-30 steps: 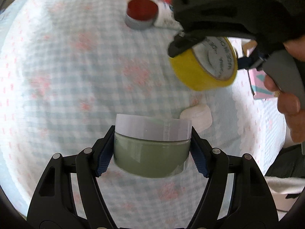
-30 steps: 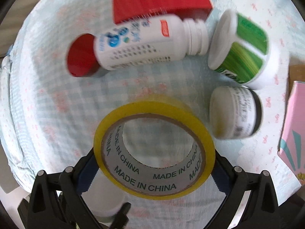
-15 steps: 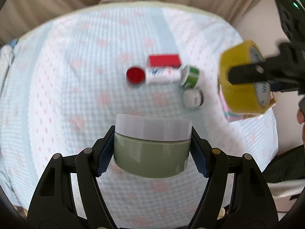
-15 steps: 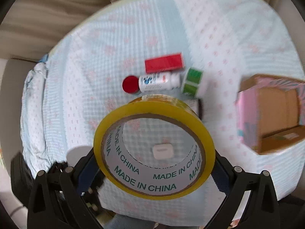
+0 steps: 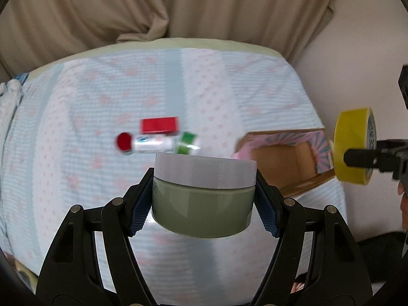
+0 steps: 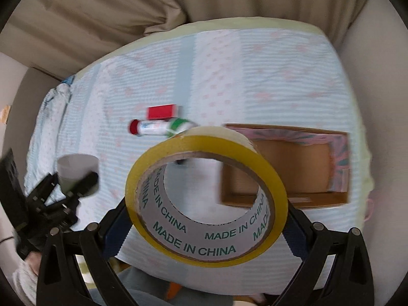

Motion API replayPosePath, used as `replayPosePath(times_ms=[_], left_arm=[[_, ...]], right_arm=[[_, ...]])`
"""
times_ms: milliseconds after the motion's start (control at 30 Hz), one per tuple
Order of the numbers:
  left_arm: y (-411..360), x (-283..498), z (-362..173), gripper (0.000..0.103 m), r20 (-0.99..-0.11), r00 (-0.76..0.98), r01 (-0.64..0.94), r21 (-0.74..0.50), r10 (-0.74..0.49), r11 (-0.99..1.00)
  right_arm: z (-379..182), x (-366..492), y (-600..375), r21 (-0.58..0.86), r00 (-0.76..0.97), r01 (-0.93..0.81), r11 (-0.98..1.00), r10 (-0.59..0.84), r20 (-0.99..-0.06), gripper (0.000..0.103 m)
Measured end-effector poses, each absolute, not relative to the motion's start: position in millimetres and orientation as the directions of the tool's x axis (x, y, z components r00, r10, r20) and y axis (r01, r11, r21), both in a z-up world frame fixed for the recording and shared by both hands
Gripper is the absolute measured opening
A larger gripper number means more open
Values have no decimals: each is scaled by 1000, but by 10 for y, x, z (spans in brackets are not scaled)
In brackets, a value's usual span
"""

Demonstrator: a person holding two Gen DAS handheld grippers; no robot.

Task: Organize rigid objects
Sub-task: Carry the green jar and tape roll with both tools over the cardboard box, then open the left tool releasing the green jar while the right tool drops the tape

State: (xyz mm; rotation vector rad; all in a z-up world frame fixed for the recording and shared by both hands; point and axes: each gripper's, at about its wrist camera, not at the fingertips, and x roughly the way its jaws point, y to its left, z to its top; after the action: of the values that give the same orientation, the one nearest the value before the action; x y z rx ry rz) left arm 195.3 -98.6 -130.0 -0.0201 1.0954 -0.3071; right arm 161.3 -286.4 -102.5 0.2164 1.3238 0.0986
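Observation:
My left gripper (image 5: 204,199) is shut on a green jar with a pale lid (image 5: 202,204) and holds it high above the bed. My right gripper (image 6: 206,219) is shut on a yellow tape roll (image 6: 204,244), also held high; the roll shows at the right of the left wrist view (image 5: 353,145). An open cardboard box with pink sides (image 6: 293,178) lies on the bed's right part (image 5: 285,163). The left gripper and jar show at the left of the right wrist view (image 6: 76,176).
On the patterned bedspread (image 5: 76,178) lie a red box (image 5: 159,125), a white bottle with a red cap (image 5: 145,142) and a green-and-white tub (image 5: 187,144). Beige curtains (image 5: 178,7) hang behind. The bed edge drops off at the right and the front.
Both grippers have risen and pulled back from the bed with their loads. The objects on the bed look smaller, and the cardboard box has come into the left wrist view.

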Motion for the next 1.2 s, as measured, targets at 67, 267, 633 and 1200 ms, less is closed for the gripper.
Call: replayPosePath(times_ms=[67, 267, 633, 1200], left_arm=[[-1325, 1964, -1319, 69, -871, 413, 244, -174, -265, 954], [-2241, 2069, -1565, 69, -890, 356, 272, -193, -285, 943], [-3411, 2491, -2368, 69, -942, 252, 338, -131, -223, 932], [-3901, 2920, -3539, 69, -987, 119, 398, -54, -110, 916]], right_arm=[[-1072, 1558, -3185, 192, 237, 55, 980, 174, -956, 100], [-1386, 1435, -4044, 175, 205, 106, 979, 151, -967, 100], [-2103, 1488, -4695, 67, 207, -28, 997, 72, -976, 100], [-3211, 1741, -4629, 90, 121, -106, 990, 103, -987, 100]])
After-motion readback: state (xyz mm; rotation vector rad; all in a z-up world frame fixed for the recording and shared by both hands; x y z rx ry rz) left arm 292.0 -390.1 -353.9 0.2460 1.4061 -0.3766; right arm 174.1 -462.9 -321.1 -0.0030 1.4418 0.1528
